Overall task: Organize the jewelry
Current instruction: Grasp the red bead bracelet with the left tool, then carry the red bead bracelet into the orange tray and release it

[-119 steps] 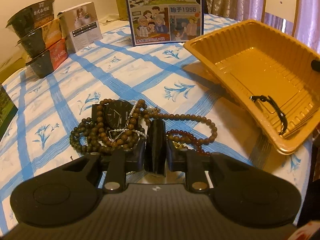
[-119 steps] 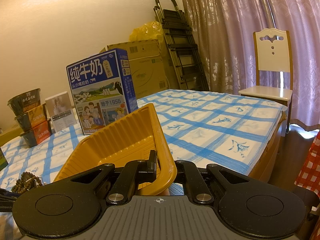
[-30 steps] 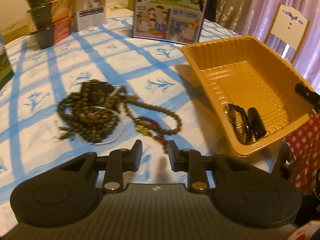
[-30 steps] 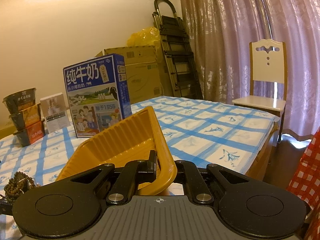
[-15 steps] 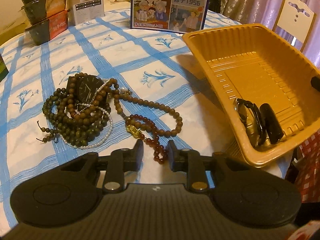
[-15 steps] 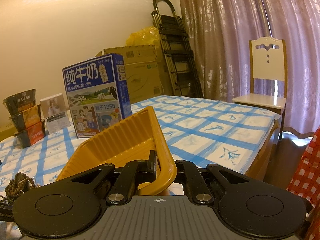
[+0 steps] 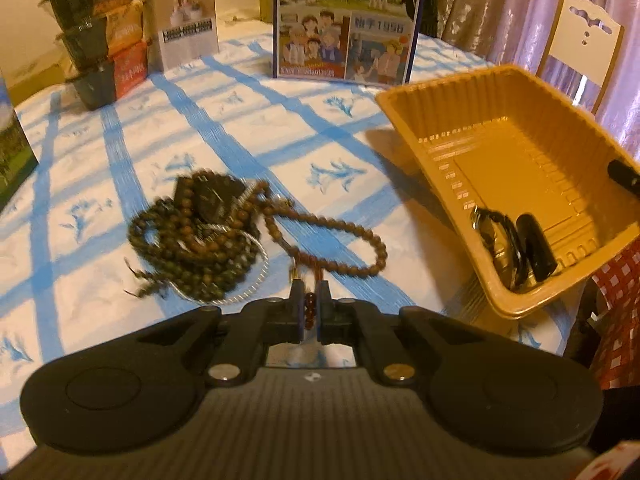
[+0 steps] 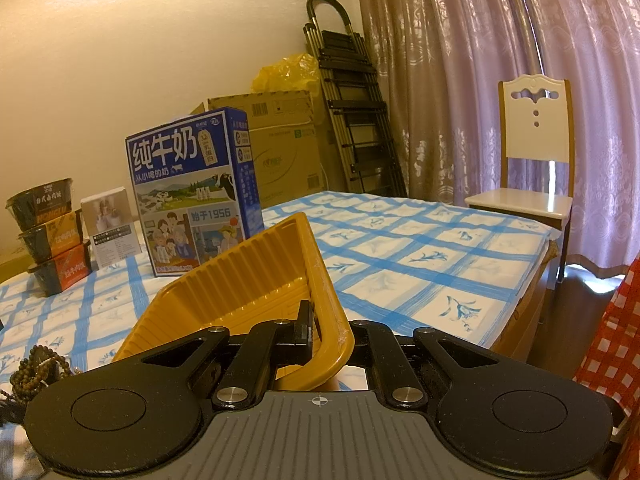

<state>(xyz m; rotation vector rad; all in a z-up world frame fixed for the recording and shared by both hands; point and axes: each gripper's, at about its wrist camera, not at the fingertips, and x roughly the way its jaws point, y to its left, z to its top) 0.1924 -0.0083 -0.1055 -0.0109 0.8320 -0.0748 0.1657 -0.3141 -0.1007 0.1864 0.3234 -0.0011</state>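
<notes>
On the blue-checked worktop [image 7: 248, 92], the left gripper [image 7: 310, 304] has just drawn its jaws in on a strand of reddish beads [image 7: 309, 307], which now sits pinched between them at the near end of the jewelry. Just beyond lies a looped brown bead necklace [image 7: 352, 240], and to its left a tangled heap of dark bead strings [image 7: 192, 248] with a watch [image 7: 210, 200] lying on top and a pale chain [image 7: 256, 280] around its near edge. The orange tray [image 7: 460, 112], to the right, already holds a second watch [image 7: 496, 232] and a small black case [image 7: 534, 246] in its near corner.

The right gripper [image 8: 320, 320] has its jaws clamped on the tray's near wall [image 8: 320, 276], tilting the tray up from the cloth.

Done well, the lift would be slow and straight up, since the red strand appears to touch or cross the brown necklace and could drag it along; whether the two are actually linked cannot be told. The tray wall stands between the beads and their spot, so the strand likely needs to clear the rim before release.

Farther back stand a blue milk carton [image 7: 348, 20], a small white box [image 7: 186, 20] and stacked noodle bowls [image 7: 100, 36], all well apart from the work.
</notes>
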